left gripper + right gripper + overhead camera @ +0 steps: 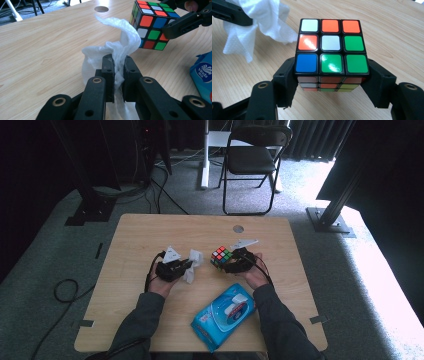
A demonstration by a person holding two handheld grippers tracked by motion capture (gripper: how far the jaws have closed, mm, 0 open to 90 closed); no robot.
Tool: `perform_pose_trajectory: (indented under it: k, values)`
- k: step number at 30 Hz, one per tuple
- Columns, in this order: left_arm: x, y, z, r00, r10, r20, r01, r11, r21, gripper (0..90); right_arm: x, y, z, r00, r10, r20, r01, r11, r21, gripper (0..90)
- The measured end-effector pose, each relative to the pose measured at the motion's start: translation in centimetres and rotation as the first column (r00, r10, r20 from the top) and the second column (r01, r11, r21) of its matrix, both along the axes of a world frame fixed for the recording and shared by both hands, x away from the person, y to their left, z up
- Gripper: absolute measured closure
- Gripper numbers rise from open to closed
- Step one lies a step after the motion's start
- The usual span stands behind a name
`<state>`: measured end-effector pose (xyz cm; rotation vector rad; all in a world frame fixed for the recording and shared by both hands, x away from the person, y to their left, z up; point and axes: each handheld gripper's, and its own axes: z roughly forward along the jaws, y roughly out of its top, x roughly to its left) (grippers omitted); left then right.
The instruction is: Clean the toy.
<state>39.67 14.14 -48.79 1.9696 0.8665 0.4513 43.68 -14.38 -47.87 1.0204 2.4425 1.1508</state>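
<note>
White wipe [117, 53] is clamped in the left gripper [115, 66] fingers; the right gripper [329, 82] fingers grip the cube [329, 45] above the table [150, 235], probably presenting it for wiping.

A light wooden table [145, 235] is standing on grey carpet [55, 255], with a round hole [238, 228] sitting near its far edge. A blue pack of wet wipes [212, 322] is lying at an angle near the table's front edge, its white flap lid [235, 305] facing up. A black folding chair [252, 160] is standing beyond the table. A black cable [65, 290] is looping over the carpet at the left. Bright light is falling across the floor at the right.
</note>
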Motion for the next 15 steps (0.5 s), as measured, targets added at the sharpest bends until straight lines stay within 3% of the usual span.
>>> perform_pose_trajectory:
  k: [15]
  values:
    - [-0.1, 0.8, -0.3, 0.9998, 0.019, -0.010, -0.019, 0.9998, 0.009, 82.2, 0.0, -1.1, -1.2, 0.9996, -0.027, -0.009, 0.027, 1.000, -0.009, 34.4]
